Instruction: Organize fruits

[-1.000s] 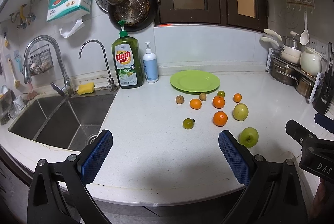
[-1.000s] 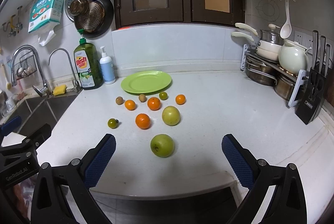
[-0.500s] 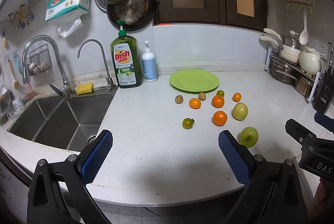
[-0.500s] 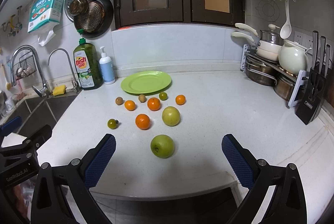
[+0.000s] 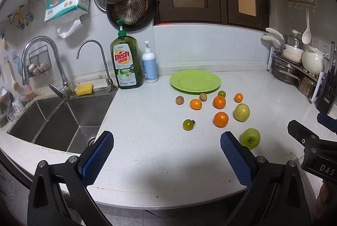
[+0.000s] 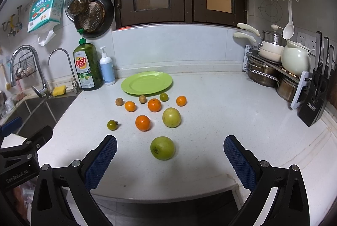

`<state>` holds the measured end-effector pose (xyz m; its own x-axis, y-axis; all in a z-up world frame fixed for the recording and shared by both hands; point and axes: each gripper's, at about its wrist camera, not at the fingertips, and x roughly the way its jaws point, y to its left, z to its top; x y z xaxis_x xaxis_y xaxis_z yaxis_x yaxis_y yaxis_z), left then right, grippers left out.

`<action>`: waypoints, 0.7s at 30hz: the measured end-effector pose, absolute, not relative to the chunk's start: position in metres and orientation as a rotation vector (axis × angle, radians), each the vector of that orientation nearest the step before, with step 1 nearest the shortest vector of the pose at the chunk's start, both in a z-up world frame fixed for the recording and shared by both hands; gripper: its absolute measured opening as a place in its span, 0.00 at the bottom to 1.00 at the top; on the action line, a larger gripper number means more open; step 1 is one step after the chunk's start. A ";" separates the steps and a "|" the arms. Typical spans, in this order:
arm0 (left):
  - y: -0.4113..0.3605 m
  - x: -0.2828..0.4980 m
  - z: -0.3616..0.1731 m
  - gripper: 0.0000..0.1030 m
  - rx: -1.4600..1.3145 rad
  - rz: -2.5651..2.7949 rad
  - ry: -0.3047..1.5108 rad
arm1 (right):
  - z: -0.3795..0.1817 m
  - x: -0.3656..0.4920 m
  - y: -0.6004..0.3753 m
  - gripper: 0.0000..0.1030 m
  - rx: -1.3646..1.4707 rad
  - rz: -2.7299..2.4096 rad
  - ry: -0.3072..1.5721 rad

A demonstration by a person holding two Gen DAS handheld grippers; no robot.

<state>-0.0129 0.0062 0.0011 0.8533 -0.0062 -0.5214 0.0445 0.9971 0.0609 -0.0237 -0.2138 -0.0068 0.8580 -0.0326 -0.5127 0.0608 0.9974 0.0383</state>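
Observation:
Several fruits lie loose on the white counter (image 6: 210,112) in front of an empty green plate (image 6: 146,83) (image 5: 195,80): a green apple (image 6: 162,148) (image 5: 250,138) nearest me, a yellow-green apple (image 6: 171,117) (image 5: 242,112), oranges (image 6: 143,122) (image 5: 220,119), small brown fruits and a small green tomato (image 6: 112,125) (image 5: 188,124). My right gripper (image 6: 169,151) is open and empty, its jaws either side of the green apple but nearer me. My left gripper (image 5: 166,147) is open and empty above the counter's front edge, left of the fruits.
A sink (image 5: 52,118) with taps lies at the left. A dish soap bottle (image 5: 126,63) and a white pump bottle (image 5: 149,66) stand behind the plate. A pot rack (image 6: 271,66) and a knife block (image 6: 316,97) stand at the right.

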 end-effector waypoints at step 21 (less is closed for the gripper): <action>-0.016 0.015 -0.019 0.98 0.095 -0.022 0.577 | -0.028 0.011 -0.226 0.99 0.028 0.020 0.597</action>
